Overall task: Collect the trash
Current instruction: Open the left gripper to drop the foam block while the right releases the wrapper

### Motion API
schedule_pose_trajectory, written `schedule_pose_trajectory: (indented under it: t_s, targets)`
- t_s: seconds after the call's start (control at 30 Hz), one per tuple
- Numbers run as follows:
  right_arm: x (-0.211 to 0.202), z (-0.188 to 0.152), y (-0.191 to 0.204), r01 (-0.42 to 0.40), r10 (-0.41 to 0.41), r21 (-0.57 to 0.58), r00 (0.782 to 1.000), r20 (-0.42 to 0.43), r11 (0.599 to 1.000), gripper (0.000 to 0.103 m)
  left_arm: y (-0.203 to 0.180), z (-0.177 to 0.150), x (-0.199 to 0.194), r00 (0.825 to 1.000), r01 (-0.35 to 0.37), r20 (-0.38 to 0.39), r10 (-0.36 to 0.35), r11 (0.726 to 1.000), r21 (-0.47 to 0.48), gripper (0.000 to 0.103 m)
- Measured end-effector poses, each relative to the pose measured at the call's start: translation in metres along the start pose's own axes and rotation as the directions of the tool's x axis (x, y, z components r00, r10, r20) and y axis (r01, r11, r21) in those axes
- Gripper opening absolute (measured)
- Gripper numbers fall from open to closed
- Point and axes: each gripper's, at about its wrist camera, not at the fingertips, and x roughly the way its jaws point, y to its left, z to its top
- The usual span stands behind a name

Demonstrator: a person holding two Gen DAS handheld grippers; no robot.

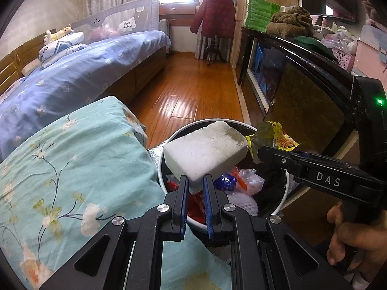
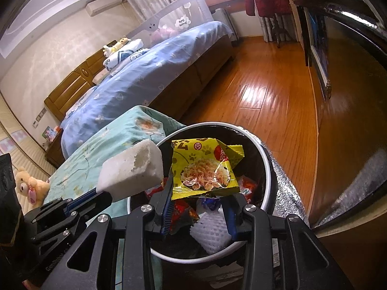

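My left gripper [image 1: 196,180] is shut on a corner of a white foam block [image 1: 205,148] and holds it over the round white-rimmed trash bin [image 1: 161,153]. The block also shows in the right wrist view [image 2: 131,171]. My right gripper [image 2: 199,193] has its fingers wide apart, with a yellow snack wrapper [image 2: 205,166] lying across them above the bin [image 2: 267,176]; I cannot tell if it is gripped. In the left wrist view the wrapper [image 1: 278,137] sits at the right gripper's tip. The bin holds several wrappers and white foam netting [image 2: 212,229].
A teal floral quilt [image 1: 72,169] lies left of the bin. A bed with a blue cover [image 1: 79,72] stands beyond. A dark cabinet [image 1: 302,91] runs along the right. Wooden floor [image 1: 193,84] lies between them. Silver foil sheet [image 2: 285,193] is beside the bin.
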Motion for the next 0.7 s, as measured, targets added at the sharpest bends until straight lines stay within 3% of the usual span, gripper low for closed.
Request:
schedule_pose_trajectory:
  t_s: [0.7]
  targets:
    - [0.0050,0.0042,-0.0047,0.012,-0.012,0.008,1.000,-0.008,1.000,0.036,-0.0042,0.0063,0.0090,1.000,-0.002,-0.010,0.002,1.000,0.016,0.011]
